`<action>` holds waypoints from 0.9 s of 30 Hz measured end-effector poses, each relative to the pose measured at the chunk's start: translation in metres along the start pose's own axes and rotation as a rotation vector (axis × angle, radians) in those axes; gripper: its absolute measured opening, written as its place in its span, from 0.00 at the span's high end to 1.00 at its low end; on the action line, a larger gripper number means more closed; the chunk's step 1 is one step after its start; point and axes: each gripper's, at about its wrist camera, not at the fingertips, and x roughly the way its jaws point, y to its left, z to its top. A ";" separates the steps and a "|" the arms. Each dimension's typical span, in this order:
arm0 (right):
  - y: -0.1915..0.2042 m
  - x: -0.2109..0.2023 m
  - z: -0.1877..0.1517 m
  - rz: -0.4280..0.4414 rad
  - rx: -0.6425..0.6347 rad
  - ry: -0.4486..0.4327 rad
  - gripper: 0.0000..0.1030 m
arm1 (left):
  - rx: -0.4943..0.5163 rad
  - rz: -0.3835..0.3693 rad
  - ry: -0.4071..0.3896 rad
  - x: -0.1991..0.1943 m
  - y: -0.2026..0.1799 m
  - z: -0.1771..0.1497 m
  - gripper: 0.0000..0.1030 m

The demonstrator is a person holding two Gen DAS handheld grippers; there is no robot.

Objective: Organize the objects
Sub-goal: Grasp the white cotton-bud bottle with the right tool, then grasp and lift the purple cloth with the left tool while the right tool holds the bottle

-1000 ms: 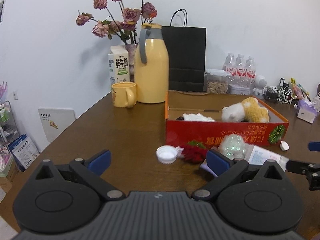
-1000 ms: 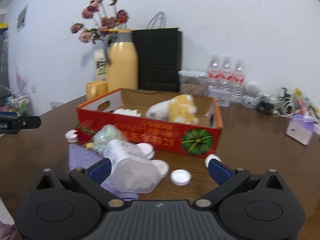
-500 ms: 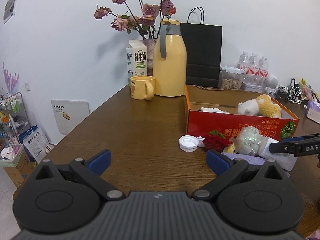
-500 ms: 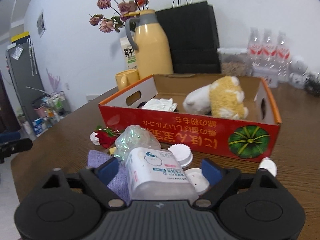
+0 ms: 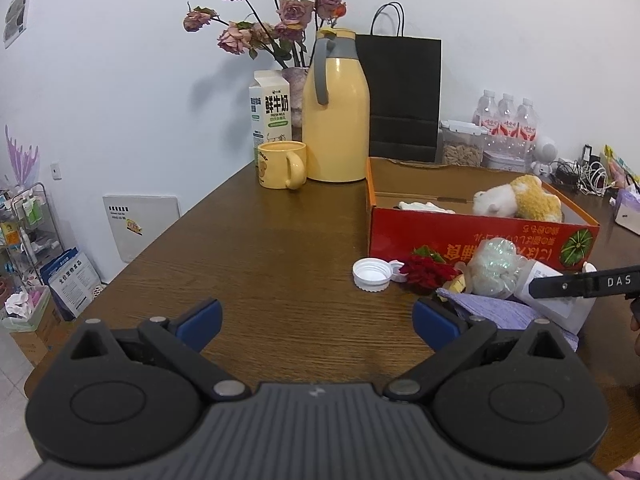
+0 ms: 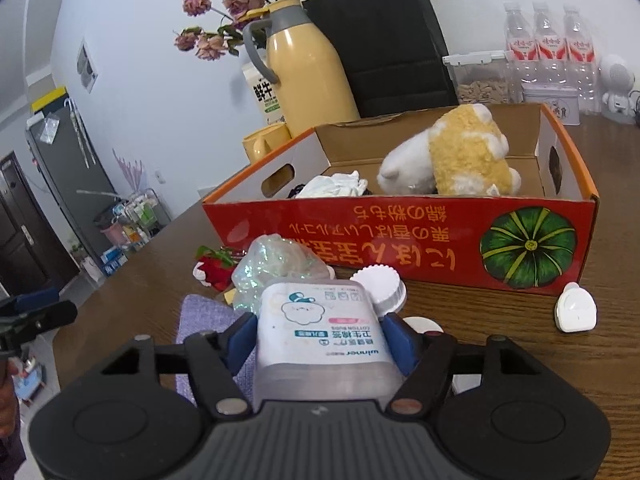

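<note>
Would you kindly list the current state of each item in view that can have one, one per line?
Right tongs: just been closing, pads against the cotton swab box.
Left tongs: open, nothing between them.
Cardboard box: open-topped, holding a plush toy and a white cloth.
White cap: off, lying open side up.
Yellow mug: upright.
Thermos: upright, lid on.

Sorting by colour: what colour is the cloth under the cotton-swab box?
Pale purple; the cloth shows best in the left wrist view.

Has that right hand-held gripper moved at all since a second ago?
Yes. The right hand-held gripper has come closer to the red box, its jaws closing around the cotton swab container.
</note>
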 end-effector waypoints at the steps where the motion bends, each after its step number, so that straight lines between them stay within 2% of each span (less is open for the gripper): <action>1: -0.001 -0.001 -0.001 0.009 0.005 -0.007 0.35 | 0.003 0.001 0.004 0.001 -0.001 0.000 0.00; 7: 0.005 -0.019 -0.009 -0.001 -0.016 -0.095 0.36 | 0.023 -0.014 0.028 0.008 -0.018 -0.001 0.00; 9: 0.008 -0.028 -0.013 -0.050 -0.042 -0.144 0.36 | 0.034 -0.031 0.038 0.011 -0.028 -0.001 0.00; 13: 0.015 -0.046 -0.020 -0.203 -0.107 -0.259 0.36 | 0.075 -0.084 0.057 0.019 -0.056 -0.002 0.00; 15: 0.014 -0.055 -0.023 -0.244 -0.116 -0.296 0.36 | 0.100 -0.115 0.070 0.022 -0.072 -0.003 0.00; 19: 0.008 -0.065 -0.026 -0.309 -0.116 -0.327 0.36 | 0.131 -0.179 0.094 0.029 -0.105 -0.004 0.00; 22: 0.002 -0.068 -0.028 -0.345 -0.109 -0.330 0.36 | 0.137 -0.193 0.133 0.038 -0.125 -0.006 0.00; 27: 0.002 -0.067 -0.032 -0.369 -0.132 -0.342 0.36 | 0.037 -0.164 0.217 0.057 -0.135 -0.008 0.00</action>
